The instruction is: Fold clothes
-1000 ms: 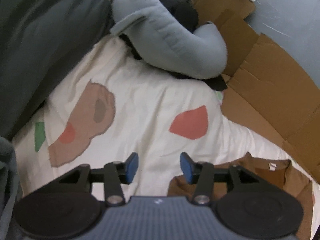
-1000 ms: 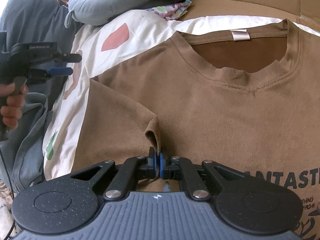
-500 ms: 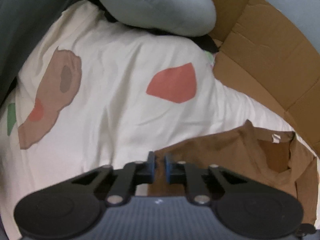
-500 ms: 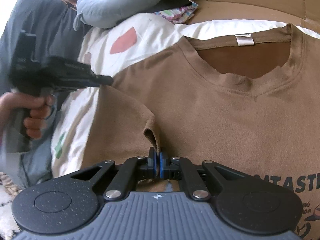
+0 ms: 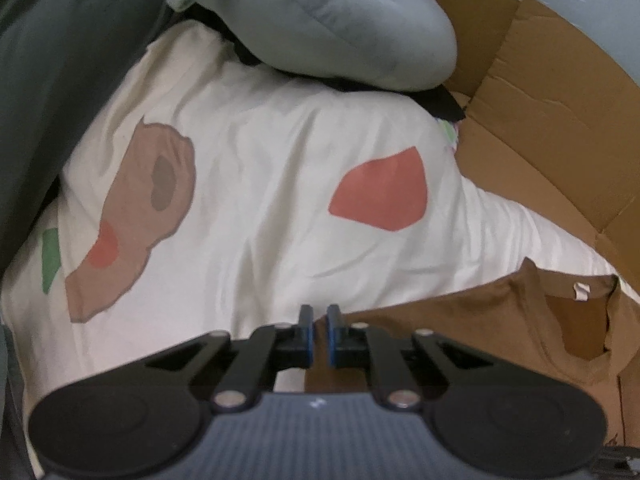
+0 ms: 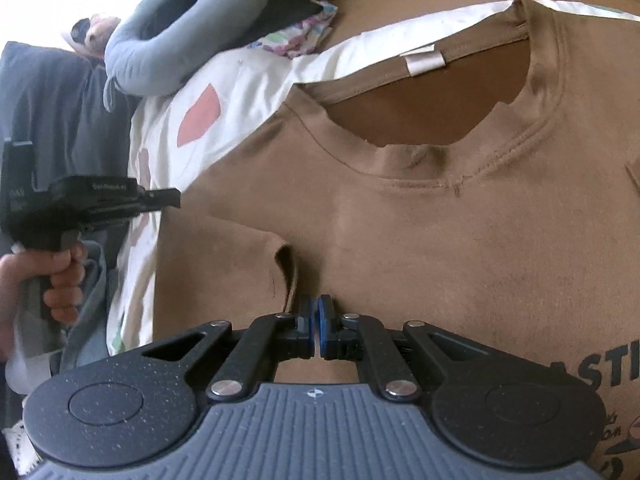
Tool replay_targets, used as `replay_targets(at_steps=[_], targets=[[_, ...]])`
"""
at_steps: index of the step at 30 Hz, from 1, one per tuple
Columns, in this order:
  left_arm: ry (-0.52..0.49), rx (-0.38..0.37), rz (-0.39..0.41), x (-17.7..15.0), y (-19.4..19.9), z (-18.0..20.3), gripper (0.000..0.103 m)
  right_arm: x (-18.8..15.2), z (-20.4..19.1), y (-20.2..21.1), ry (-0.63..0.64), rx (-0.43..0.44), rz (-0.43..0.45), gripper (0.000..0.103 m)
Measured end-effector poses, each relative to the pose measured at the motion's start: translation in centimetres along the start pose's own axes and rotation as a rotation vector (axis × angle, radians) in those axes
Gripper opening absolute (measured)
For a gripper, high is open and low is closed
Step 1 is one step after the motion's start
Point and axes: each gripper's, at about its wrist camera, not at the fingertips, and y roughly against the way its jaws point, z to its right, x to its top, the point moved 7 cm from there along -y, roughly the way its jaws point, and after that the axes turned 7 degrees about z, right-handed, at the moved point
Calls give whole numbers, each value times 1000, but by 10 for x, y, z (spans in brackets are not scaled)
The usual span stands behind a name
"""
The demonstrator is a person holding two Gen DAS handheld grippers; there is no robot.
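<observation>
A brown T-shirt (image 6: 440,240) lies face up on the white patterned sheet (image 5: 260,140), collar and white label at the far end. My left gripper (image 5: 319,320) is shut on the outer edge of the shirt's sleeve (image 5: 400,320). In the right wrist view the left gripper (image 6: 174,200) reaches in from the left, held by a hand (image 6: 60,280). My right gripper (image 6: 318,312) sits low at the armpit area. Its jaws are opening by a thin slit with no cloth seen in it. A raised fold of sleeve (image 6: 290,272) stands just left of its tips.
A long grey-blue pillow (image 5: 340,20) lies across the far end of the sheet. Flattened cardboard (image 5: 560,100) lines the far right side. A dark grey blanket (image 5: 60,60) borders the left. A small colourful cloth (image 6: 300,36) lies beside the pillow.
The left gripper came down onto the sleeve edge and its jaws went from wide apart to closed. The right gripper's jaws have parted slightly beside the fold they pinched.
</observation>
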Motion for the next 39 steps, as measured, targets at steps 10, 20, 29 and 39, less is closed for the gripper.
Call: replay_targets(at_steps=[10,20,29,39], targets=[[50,-48,33,12,16,-9,29,6,-18,-7,13,55,33,61],[-14,-10,-20,-6,-2,1,8,10,-19,-13,9,54,4,0],[-38,94,20,-2,0,-4,0,3,-11,-8,22,23,-2,0],[50,40,58,4,25,-25,3,6,-10,-7,-14,43,-5,6]])
